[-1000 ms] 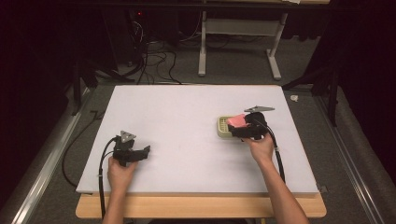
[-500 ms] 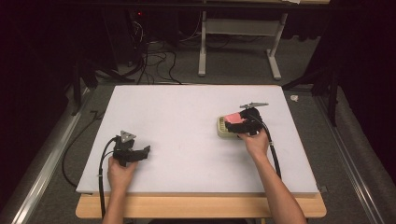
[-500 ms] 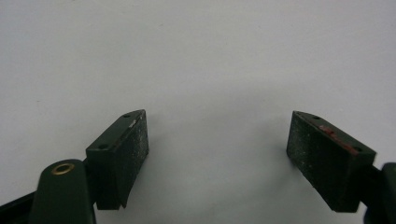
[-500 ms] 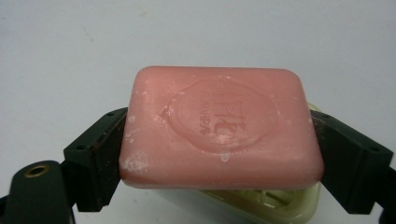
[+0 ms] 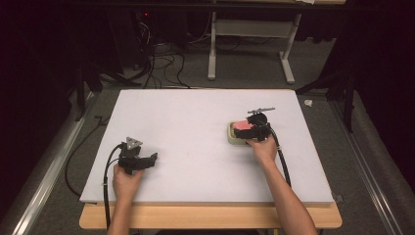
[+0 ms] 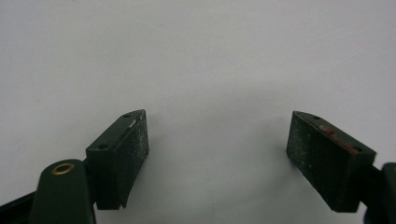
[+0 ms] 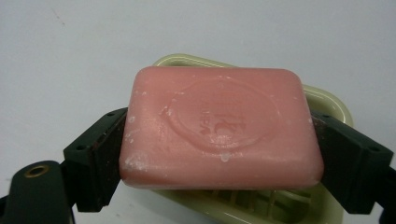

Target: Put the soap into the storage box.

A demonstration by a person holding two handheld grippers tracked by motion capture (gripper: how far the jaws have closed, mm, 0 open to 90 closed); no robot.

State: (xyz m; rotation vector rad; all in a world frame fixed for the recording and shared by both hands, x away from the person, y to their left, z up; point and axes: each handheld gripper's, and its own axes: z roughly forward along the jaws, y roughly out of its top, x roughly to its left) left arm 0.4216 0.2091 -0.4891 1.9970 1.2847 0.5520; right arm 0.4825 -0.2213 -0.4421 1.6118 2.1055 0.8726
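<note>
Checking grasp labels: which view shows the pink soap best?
Right gripper view: the pink soap is close, stamp visible, clamped by the right hand-held gripper over the dish. High view shows a small pink patch. Left gripper view shows bare table.

White board [image 5: 195, 122] covering most of a wooden table [image 5: 210, 218], with bare wood showing along the near edge. Beyond the far edge, on the grey floor: tangled black cables [image 5: 161, 63], left of a white metal stand [image 5: 213, 49]. Off the far right corner, a small pale scrap [image 5: 308, 103], possibly paper. Metal rail [image 5: 54, 161] alongside the left edge.
</note>
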